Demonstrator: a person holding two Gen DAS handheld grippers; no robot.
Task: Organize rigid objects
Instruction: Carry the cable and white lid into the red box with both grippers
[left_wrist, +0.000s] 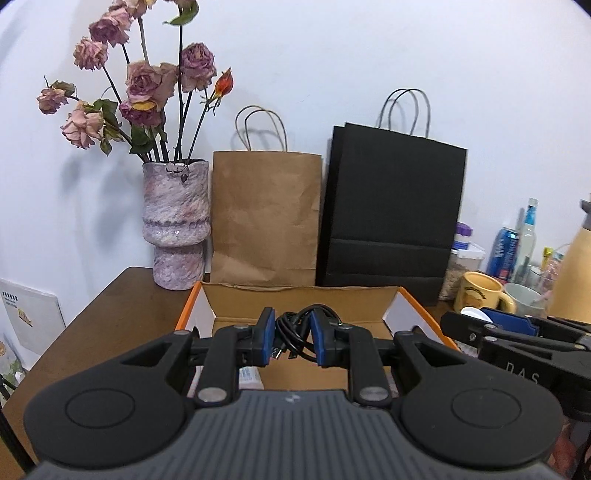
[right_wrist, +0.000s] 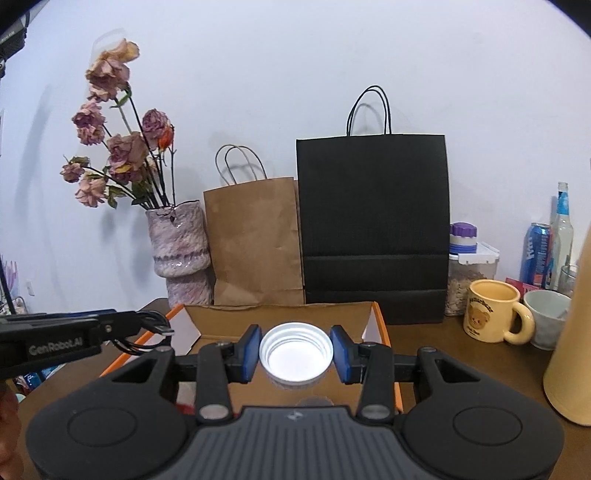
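Your left gripper (left_wrist: 293, 338) is clamping a coiled black cable (left_wrist: 295, 332) between its blue pads, jaws nearly closed on the bundle, and you are holding it above the near part of the open box (left_wrist: 295, 299). Your right gripper (right_wrist: 295, 350) is gripping a white cap (right_wrist: 295, 349) by its sides, jaws only partly open and pressing on the rim, with the cap's threaded hollow facing the camera; it is hanging over the same box, to the right of the cable. The box is sitting on the brown table (left_wrist: 110, 314), flaps up, orange outside. Behind it, against the wall, a vase (left_wrist: 177, 221) of dried roses is standing at the left, then a brown bag (left_wrist: 266, 218), then a black bag (left_wrist: 391, 210). A yellow mug (right_wrist: 493, 310) is standing to the right, near bottles and a can.
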